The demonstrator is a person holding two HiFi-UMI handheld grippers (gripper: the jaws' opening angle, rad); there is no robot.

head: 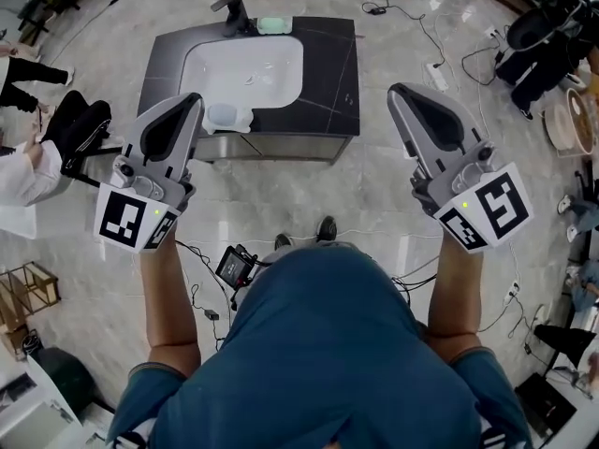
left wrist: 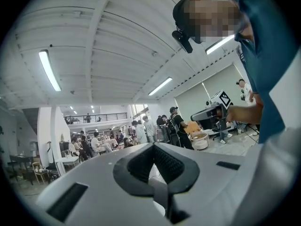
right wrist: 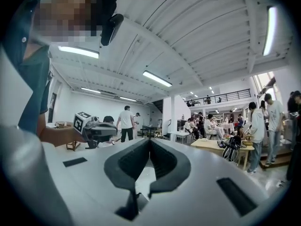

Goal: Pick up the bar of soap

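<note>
A pale green bar of soap (head: 273,24) lies on the back edge of a dark counter (head: 328,73), beside the black faucet (head: 232,12) of a white sink (head: 281,54). My left gripper (head: 194,99) (left wrist: 153,145) is level in front of the counter's left front corner, jaws together and empty. My right gripper (head: 397,92) (right wrist: 149,140) hovers over the floor to the right of the counter, also shut on nothing. Both are well short of the soap. Each gripper view looks out over the room, not at the soap.
A small clear container (head: 227,117) sits on the sink's front edge. Cables and a power strip (head: 437,73) cross the marble floor. A black chair (head: 80,129) and a person's white sleeve (head: 23,171) are at the left, dark equipment (head: 543,45) at the far right.
</note>
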